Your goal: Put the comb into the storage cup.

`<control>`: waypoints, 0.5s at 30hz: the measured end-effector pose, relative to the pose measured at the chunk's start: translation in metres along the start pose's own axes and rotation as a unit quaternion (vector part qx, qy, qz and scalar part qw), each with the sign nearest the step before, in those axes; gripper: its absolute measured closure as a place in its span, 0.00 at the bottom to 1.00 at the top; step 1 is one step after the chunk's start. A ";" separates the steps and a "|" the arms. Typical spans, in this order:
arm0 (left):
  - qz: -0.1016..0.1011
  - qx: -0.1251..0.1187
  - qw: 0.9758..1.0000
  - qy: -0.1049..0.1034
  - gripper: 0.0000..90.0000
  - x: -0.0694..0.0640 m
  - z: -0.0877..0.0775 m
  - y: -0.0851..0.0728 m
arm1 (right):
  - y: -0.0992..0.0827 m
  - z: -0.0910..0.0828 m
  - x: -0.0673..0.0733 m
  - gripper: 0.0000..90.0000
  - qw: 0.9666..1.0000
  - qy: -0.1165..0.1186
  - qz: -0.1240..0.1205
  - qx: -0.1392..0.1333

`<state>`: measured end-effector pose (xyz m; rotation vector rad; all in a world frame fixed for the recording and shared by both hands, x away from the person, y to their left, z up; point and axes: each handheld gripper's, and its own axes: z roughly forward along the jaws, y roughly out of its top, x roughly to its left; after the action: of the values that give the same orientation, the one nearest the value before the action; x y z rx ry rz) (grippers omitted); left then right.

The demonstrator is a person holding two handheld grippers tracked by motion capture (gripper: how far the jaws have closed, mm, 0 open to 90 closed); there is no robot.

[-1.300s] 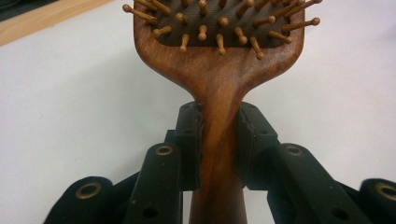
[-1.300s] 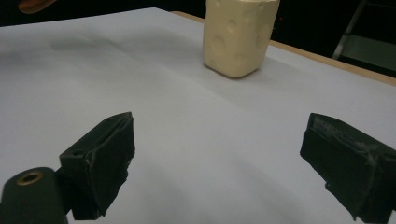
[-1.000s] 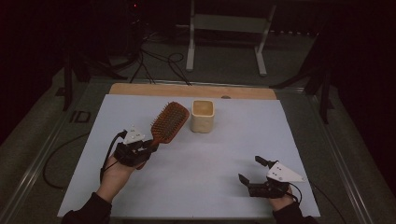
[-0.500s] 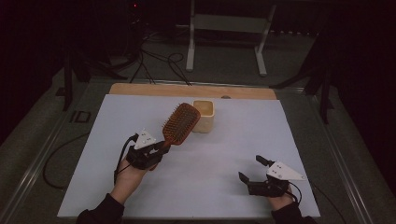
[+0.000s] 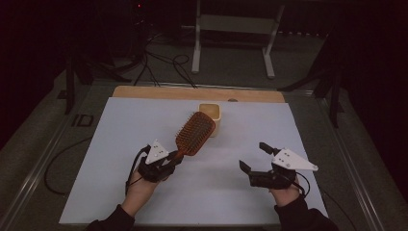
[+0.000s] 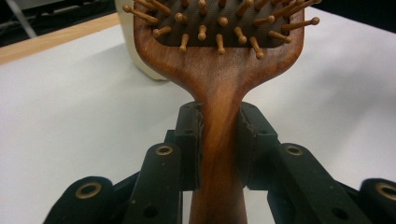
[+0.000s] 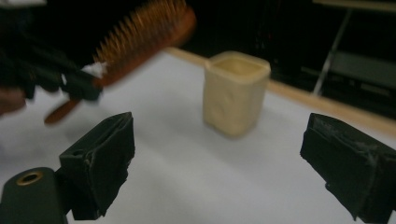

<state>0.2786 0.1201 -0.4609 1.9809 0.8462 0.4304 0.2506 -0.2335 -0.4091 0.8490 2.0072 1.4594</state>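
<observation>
My left hand [image 5: 139,185] reaches in from the near edge, and my left gripper [image 5: 166,161] clamps the handle of the brush [image 5: 195,134], both pads tight on the wood; the brush is off the table [image 5: 120,134], angled up and away, its head in front of the cup [image 5: 211,113]. My right gripper [image 5: 257,159] points left above the table with jaws spread wide, nothing between them. I count one brush, one cup, two grippers

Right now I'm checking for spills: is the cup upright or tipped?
Upright: the cup stands on its base, open mouth facing up, on the table.
</observation>
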 end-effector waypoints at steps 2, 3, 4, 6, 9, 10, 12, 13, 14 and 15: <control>0.004 -0.003 1.000 -0.002 0.81 -0.004 0.001 -0.001 | 0.013 0.006 0.003 0.10 1.000 0.006 -0.010 -0.009; 0.006 -0.004 1.000 -0.005 0.81 -0.005 0.001 -0.002 | 0.018 0.009 0.005 0.10 1.000 0.009 -0.014 -0.013; 0.009 -0.005 1.000 -0.005 0.81 -0.006 0.001 -0.002 | 0.024 0.012 0.007 0.10 1.000 0.012 -0.017 -0.019; 0.012 -0.004 1.000 -0.006 0.81 -0.007 0.002 -0.002 | 0.033 0.018 0.010 0.10 0.999 0.014 -0.027 -0.026; 0.012 -0.005 1.000 -0.006 0.81 -0.009 0.003 -0.003 | 0.046 0.027 0.014 0.10 0.999 0.017 -0.026 -0.038; 0.012 -0.005 1.000 -0.006 0.81 -0.009 0.003 -0.003 | 0.049 0.030 0.014 0.10 0.999 0.018 -0.025 -0.037; 0.013 -0.007 1.000 -0.004 0.81 -0.009 0.003 -0.004 | 0.055 0.037 0.015 0.10 0.999 0.017 -0.023 -0.037; 0.012 -0.008 1.000 -0.003 0.81 -0.010 0.004 -0.005 | 0.056 0.040 0.014 0.10 0.999 0.017 -0.021 -0.037; 0.013 -0.008 1.000 -0.002 0.81 -0.009 0.004 -0.005 | 0.058 0.044 0.014 0.10 0.999 0.022 -0.015 -0.036; 0.013 -0.008 1.000 -0.002 0.81 -0.009 0.004 -0.005 | 0.058 0.044 0.014 0.10 0.999 0.022 -0.015 -0.036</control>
<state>0.2722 0.1129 -0.4670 1.9801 0.8131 0.4454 0.2835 -0.1825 -0.3666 0.7587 1.9782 1.5358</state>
